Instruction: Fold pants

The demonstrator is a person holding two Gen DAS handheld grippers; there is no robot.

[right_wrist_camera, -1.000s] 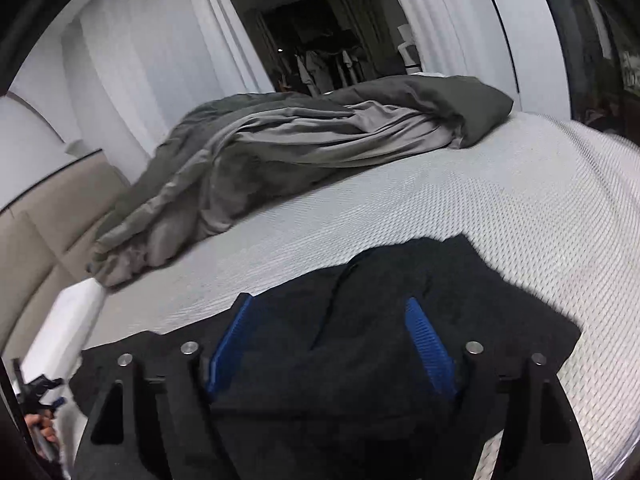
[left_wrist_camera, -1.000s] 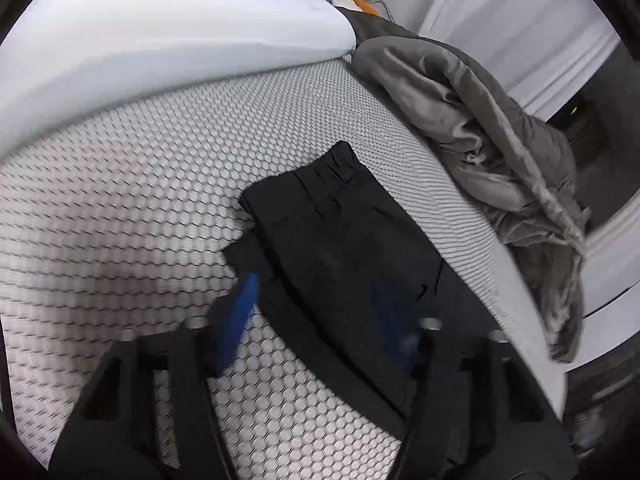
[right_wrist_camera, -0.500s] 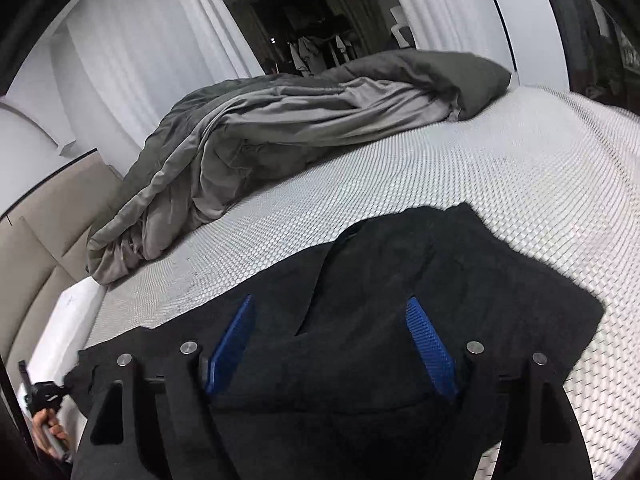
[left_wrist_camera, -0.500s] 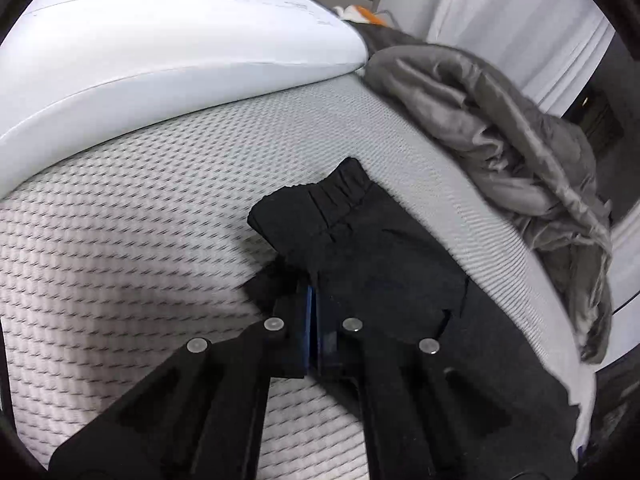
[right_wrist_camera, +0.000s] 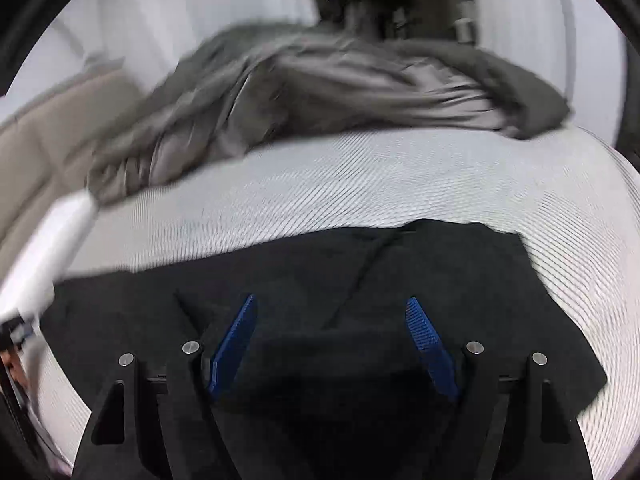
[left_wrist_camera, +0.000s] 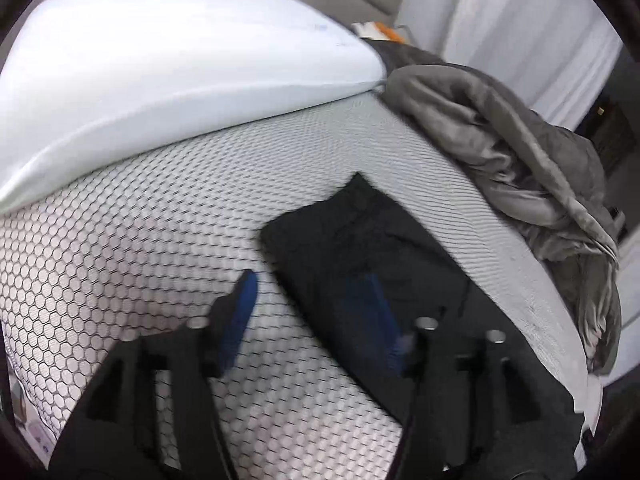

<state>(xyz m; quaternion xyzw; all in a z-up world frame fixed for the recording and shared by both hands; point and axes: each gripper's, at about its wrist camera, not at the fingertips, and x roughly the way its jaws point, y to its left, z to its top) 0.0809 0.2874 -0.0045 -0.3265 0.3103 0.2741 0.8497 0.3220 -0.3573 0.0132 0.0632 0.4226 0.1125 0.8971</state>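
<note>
While the left gripper (left_wrist_camera: 312, 304) is opening its jaws, the black pants (left_wrist_camera: 360, 264) are lying flat on the honeycomb-patterned mattress (left_wrist_camera: 120, 260), with their near edge running between the two blue pads (left_wrist_camera: 244, 308). One pad is hanging over bare mattress and the other over the dark cloth; neither is pressing on the fabric as far as the blurred left wrist view allows, so nothing is being gripped there. Beyond the fingertips a white pillow (left_wrist_camera: 168, 80) is resting at the head of the bed, and off to the side of the far pad a grey blanket (left_wrist_camera: 520, 168) is lying in a rumpled heap.

Seen from the right wrist, the right gripper (right_wrist_camera: 332, 328) is holding its jaws wide apart over the pants (right_wrist_camera: 460, 280), which are spreading out under and past both fingers (right_wrist_camera: 430, 344). Dark folded cloth is sitting between them, though the pads are standing clear of it. Ahead of the fingertips, bare mattress (right_wrist_camera: 400, 188) is stretching to the grey blanket (right_wrist_camera: 320, 92), smeared by motion blur.
</note>
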